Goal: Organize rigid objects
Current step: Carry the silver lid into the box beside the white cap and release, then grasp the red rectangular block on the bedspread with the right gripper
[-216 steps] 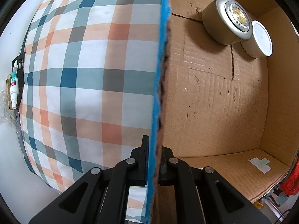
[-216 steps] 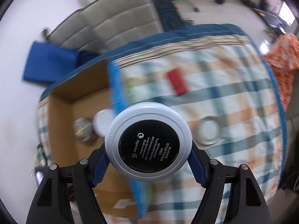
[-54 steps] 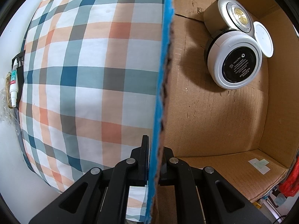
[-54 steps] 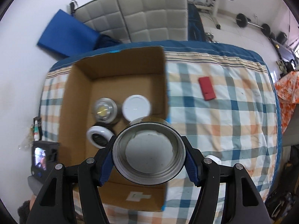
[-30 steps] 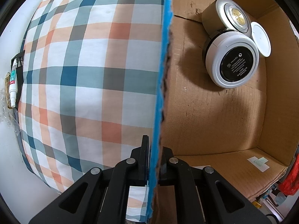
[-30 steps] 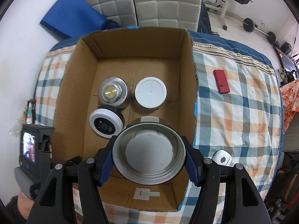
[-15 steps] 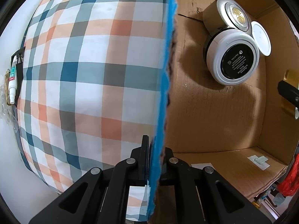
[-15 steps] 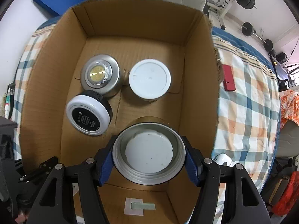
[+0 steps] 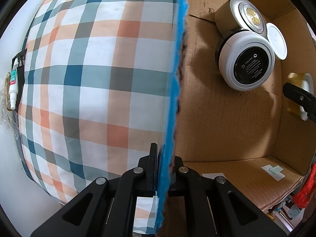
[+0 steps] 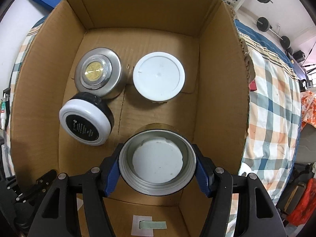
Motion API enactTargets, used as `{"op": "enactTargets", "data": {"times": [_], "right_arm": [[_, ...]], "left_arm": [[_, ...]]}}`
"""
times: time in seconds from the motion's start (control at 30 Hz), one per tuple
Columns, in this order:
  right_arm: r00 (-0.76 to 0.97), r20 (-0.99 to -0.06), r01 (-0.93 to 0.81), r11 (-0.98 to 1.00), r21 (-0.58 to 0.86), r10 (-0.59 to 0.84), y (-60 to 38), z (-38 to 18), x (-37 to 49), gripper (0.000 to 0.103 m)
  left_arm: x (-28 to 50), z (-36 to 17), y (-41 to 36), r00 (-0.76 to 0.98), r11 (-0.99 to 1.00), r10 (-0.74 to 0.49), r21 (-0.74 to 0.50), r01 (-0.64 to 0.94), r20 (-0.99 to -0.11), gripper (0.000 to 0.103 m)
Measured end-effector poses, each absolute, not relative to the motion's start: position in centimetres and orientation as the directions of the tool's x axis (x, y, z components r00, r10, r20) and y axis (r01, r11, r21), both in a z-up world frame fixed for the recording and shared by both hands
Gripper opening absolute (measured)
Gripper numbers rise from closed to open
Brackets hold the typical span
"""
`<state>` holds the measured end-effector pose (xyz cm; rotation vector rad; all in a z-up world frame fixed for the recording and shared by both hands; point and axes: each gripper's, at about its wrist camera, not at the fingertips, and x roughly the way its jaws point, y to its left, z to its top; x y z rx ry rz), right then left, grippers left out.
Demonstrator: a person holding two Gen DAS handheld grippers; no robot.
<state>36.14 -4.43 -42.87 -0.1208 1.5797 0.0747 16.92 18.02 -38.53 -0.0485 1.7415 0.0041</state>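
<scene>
My right gripper (image 10: 158, 164) is shut on a round gold-sided jar lid (image 10: 157, 164), its grey-white underside facing the camera, low inside an open cardboard box (image 10: 138, 13). In the box lie a silver tin (image 10: 98, 71), a white lid (image 10: 159, 76) and a white-and-black jar (image 10: 86, 122). My left gripper (image 9: 165, 158) is shut on the box's blue-edged side wall (image 9: 173, 83). The left wrist view shows the silver tin (image 9: 240, 17), the white-and-black jar (image 9: 247, 59), the white lid (image 9: 277, 38) and the held lid (image 9: 299, 96) entering at right.
The box sits on a checked cloth (image 9: 88, 79) covering the bed. A small white bottle (image 9: 12, 86) lies at the cloth's left edge. A red object (image 10: 252, 84) lies on the cloth right of the box. Gym weights (image 10: 264, 24) stand behind.
My right gripper has carried the lid over the box and lowered it inside toward the floor, right of the white-and-black jar. The left gripper still holds the wall.
</scene>
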Motion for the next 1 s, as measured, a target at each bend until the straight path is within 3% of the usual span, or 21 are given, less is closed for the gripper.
{"op": "enactTargets", "data": {"times": [0.03, 0.17, 0.33, 0.47, 1.0], "right_arm": [[-0.015, -0.999, -0.12, 0.992, -0.031, -0.033, -4.5, -43.0, 36.3, 0.069], [-0.024, -1.0, -0.108, 0.994, -0.012, -0.015, -4.6, -43.2, 36.7, 0.089], [-0.033, -0.999, -0.093, 0.996, 0.001, -0.002, -4.9, -43.0, 37.1, 0.089], [-0.027, -1.0, -0.077, 0.997, 0.012, 0.01, -5.3, -42.2, 36.7, 0.103], [0.023, -0.995, -0.027, 0.995, 0.096, 0.097, -6.5, -37.9, 34.9, 0.103]], "left_arm": [[16.9, -38.5, 18.0, -0.169, 0.999, -0.03, -0.025, -0.034, -0.985, 0.004], [16.9, -38.7, 18.2, -0.17, 0.999, -0.028, -0.023, -0.034, -0.985, 0.004], [17.0, -38.7, 18.3, -0.17, 0.999, -0.027, -0.021, -0.034, -0.985, 0.004], [17.0, -38.7, 18.2, -0.17, 0.999, -0.027, -0.021, -0.034, -0.985, 0.004], [17.0, -38.7, 17.9, -0.17, 0.999, -0.02, -0.016, -0.029, -0.985, 0.004]]}}
